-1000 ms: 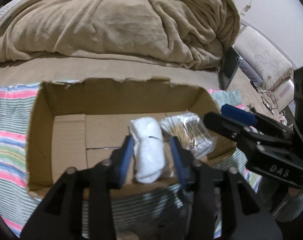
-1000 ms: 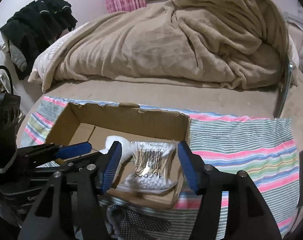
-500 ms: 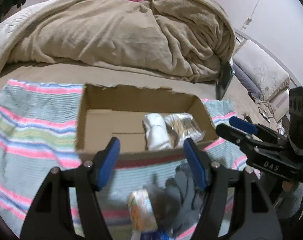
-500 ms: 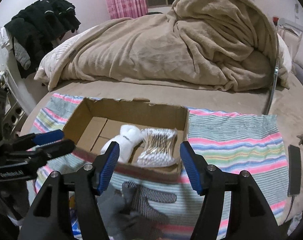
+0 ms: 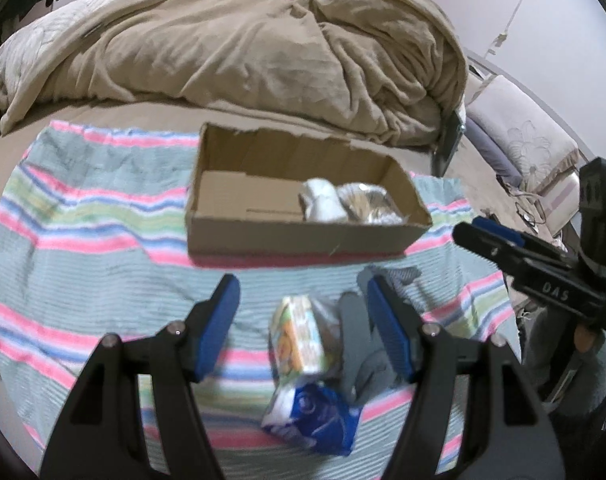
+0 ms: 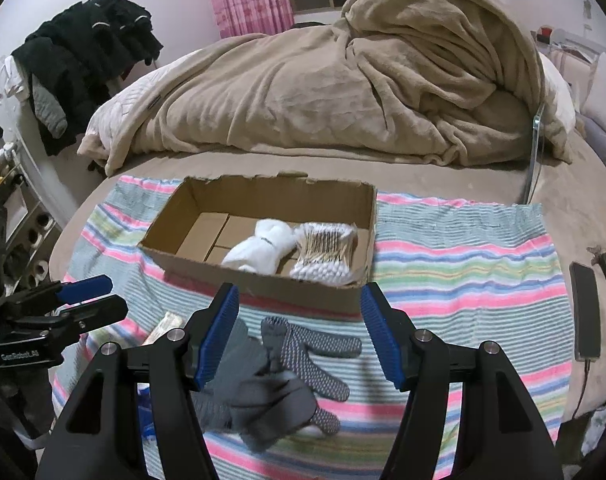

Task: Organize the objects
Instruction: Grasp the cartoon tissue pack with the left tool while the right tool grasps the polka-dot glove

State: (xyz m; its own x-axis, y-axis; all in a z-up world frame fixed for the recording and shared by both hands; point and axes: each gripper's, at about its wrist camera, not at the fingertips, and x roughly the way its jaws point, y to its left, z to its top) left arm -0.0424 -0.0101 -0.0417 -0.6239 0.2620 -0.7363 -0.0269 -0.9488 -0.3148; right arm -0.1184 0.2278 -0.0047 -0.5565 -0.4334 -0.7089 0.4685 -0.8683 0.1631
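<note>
Right wrist view shows a big tan blanket (image 6: 343,92) heaped on the bed far beyond the tongs. Closer in, a striped cloth (image 6: 463,260) is spread flat under everything. A brown box (image 6: 263,284) sits on the cloth just past the tips of the right tongs (image 6: 297,332). Inside the box, at its right end, a white rolled sock (image 6: 263,248) lies touching a pack of cotton swabs (image 6: 327,248). A grey dotted glove (image 6: 303,364) lies on the cloth between the spread blue tips, but the tips do not touch it. These tongs hold nothing, and their tips have just opened a little more. The left tongs (image 5: 303,328) are spread wide too, have just opened, and hold nothing. Between their tips a small colourful pack (image 5: 299,336) lies on the cloth. A blue and white packet (image 5: 311,416) lies just nearer than it, touching it. The box (image 5: 295,236) is a bit beyond the left tips.
</note>
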